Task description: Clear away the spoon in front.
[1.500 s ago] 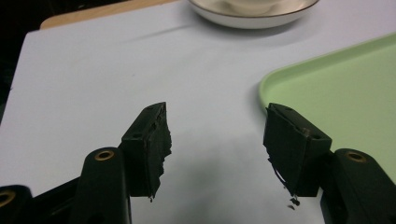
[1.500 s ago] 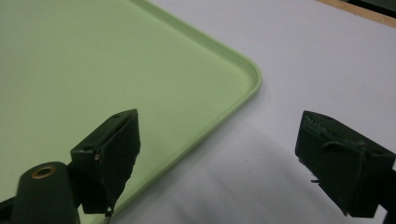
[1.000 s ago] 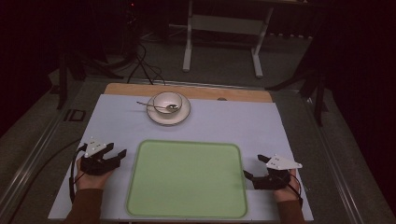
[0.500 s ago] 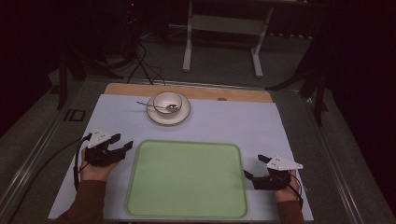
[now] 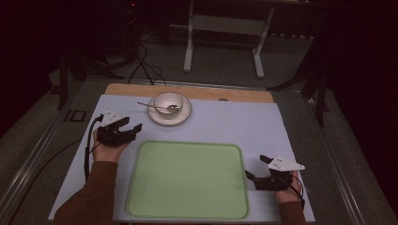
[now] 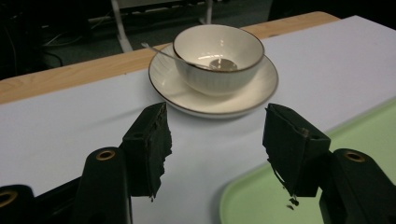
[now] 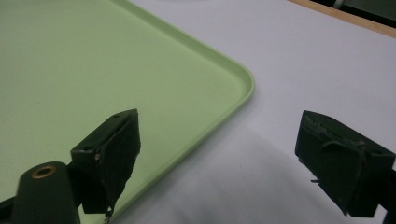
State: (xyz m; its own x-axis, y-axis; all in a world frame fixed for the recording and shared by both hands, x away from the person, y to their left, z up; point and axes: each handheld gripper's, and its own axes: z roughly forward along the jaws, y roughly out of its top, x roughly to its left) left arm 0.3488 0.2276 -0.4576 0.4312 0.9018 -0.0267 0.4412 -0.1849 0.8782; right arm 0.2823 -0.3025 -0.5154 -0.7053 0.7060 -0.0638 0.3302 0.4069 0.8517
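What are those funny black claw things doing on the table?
A person holds a hand-held gripper in each hand. The left hand-held gripper is open and points toward a white bowl on a saucer, with a spoon in the bowl. The right hand-held gripper is open too, beside the corner of an empty green tray. Nothing is being held.

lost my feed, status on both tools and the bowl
Left tool open, aimed at bowl. Right tool open beside tray. Spoon in bowl, on saucer. Path clear.
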